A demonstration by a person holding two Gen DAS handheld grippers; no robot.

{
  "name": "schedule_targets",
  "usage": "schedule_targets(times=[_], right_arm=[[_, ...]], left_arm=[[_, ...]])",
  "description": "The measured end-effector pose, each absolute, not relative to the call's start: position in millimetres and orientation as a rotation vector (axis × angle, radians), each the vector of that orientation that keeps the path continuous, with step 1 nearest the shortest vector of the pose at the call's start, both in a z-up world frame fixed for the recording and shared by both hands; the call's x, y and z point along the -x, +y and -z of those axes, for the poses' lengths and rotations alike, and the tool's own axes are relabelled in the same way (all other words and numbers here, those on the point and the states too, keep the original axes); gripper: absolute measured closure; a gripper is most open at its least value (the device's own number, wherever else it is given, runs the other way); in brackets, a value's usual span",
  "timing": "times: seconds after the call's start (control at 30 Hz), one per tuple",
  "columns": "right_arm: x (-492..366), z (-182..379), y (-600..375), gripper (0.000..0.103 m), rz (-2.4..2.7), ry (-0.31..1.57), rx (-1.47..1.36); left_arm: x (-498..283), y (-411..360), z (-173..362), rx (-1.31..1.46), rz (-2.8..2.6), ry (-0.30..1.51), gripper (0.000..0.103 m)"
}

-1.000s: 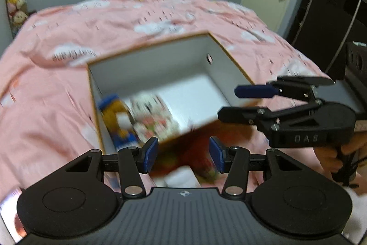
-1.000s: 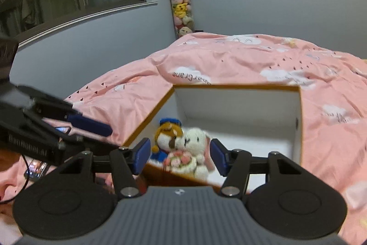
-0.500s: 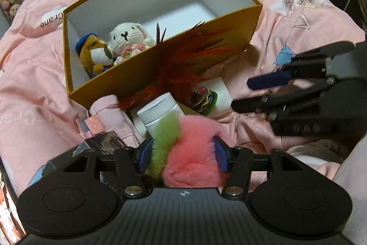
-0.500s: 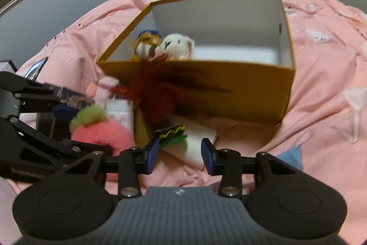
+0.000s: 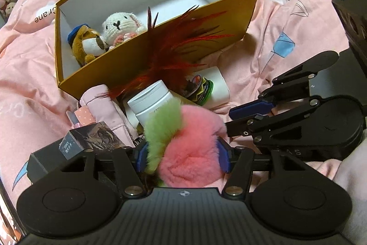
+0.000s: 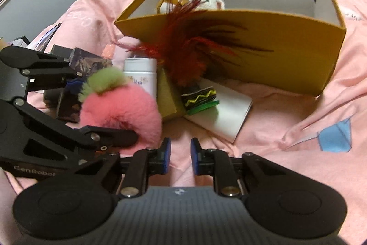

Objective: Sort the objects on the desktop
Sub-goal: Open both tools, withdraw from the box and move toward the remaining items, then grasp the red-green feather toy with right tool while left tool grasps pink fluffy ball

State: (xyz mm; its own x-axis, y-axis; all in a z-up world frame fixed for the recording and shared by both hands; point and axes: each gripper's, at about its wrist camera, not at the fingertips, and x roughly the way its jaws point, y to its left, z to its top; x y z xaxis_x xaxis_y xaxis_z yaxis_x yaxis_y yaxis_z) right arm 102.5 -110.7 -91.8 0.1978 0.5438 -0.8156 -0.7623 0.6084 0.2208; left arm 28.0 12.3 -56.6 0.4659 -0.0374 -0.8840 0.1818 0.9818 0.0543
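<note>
A yellow box [image 5: 128, 66] with white inside lies on the pink bedspread; it shows in the right wrist view too [image 6: 275, 47]. Inside are a brown plush [image 5: 88, 44] and a white bunny plush [image 5: 121, 25]. My left gripper [image 5: 182, 154] has its jaws around a fluffy pink ball with a green tuft [image 5: 190, 144], also in the right view [image 6: 119, 107]; the pads touch its fur. My right gripper [image 6: 180, 152] is partly open and empty, low over the bedspread, right of the ball.
In front of the box lie a red feather toy [image 6: 190, 54], a white bottle [image 5: 152, 103], a pink pouch [image 5: 103, 107], a dark card box [image 5: 91, 139], a stack of round patches [image 6: 200, 98] and a white card [image 6: 227, 111].
Both grippers dropped from above the box to the pile in front of it. My left gripper came down around the pink ball. My right gripper's jaws narrowed.
</note>
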Motion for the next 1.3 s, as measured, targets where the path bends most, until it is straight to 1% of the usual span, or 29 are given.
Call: schedule_targets(times=[0.07, 0.1, 0.17, 0.27, 0.43, 0.57, 0.63, 0.7, 0.73, 0.77, 0.8, 0.83, 0.93, 0.97, 1.03, 1.07, 1.17, 1.3], right_arm=[[-102, 91, -112, 0.086, -0.942, 1.021, 0.249], [-102, 91, -113, 0.091, -0.953, 1.025, 0.24], [-103, 90, -116, 0.099, -1.0, 1.042, 0.182], [-106, 88, -121, 0.099, -1.033, 1.057, 0.117], [-103, 85, -120, 0.097, -1.016, 1.046, 0.133], [-106, 83, -119, 0.096, -0.965, 1.039, 0.167], [-110, 80, -119, 0.094, -0.934, 1.021, 0.192], [-115, 72, -121, 0.089, -0.92, 0.981, 0.199], [-119, 68, -120, 0.086, -0.912, 0.96, 0.201], [-122, 65, -120, 0.079, -0.906, 0.943, 0.204], [-125, 62, -118, 0.073, -0.905, 0.926, 0.21], [-127, 59, -116, 0.071, -0.907, 0.909, 0.223], [-131, 57, -103, 0.064, -0.927, 0.859, 0.284], [-132, 59, -99, 0.058, -0.929, 0.851, 0.299], [-136, 61, -89, 0.055, -0.937, 0.83, 0.325], [-139, 62, -84, 0.052, -0.943, 0.826, 0.334], [-147, 69, -72, 0.051, -0.959, 0.841, 0.334], [-153, 80, -60, 0.054, -0.953, 0.854, 0.345]], left_arm=[[-28, 12, 57, -0.149, 0.141, 1.076, 0.036], [-28, 12, 57, -0.149, 0.144, 1.074, 0.036], [-28, 12, 58, -0.152, 0.149, 1.072, 0.036], [-29, 10, 58, -0.162, 0.148, 1.076, 0.036], [-28, 7, 59, -0.179, 0.138, 1.085, 0.039], [-28, 3, 60, -0.199, 0.149, 1.083, 0.039], [-28, 3, 61, -0.202, 0.139, 1.08, 0.04], [-28, 3, 61, -0.195, 0.123, 1.069, 0.044], [-28, 3, 60, -0.189, 0.121, 1.06, 0.048], [-27, 4, 59, -0.182, 0.12, 1.053, 0.052], [-27, 4, 58, -0.173, 0.118, 1.047, 0.053], [-27, 5, 57, -0.169, 0.119, 1.045, 0.055], [-27, 7, 56, -0.152, 0.114, 1.044, 0.056], [-27, 8, 56, -0.148, 0.114, 1.044, 0.057], [-28, 8, 56, -0.146, 0.116, 1.046, 0.056], [-28, 8, 56, -0.146, 0.116, 1.047, 0.056], [-29, 8, 57, -0.146, 0.118, 1.052, 0.056], [-30, 7, 58, -0.15, 0.118, 1.058, 0.055]])
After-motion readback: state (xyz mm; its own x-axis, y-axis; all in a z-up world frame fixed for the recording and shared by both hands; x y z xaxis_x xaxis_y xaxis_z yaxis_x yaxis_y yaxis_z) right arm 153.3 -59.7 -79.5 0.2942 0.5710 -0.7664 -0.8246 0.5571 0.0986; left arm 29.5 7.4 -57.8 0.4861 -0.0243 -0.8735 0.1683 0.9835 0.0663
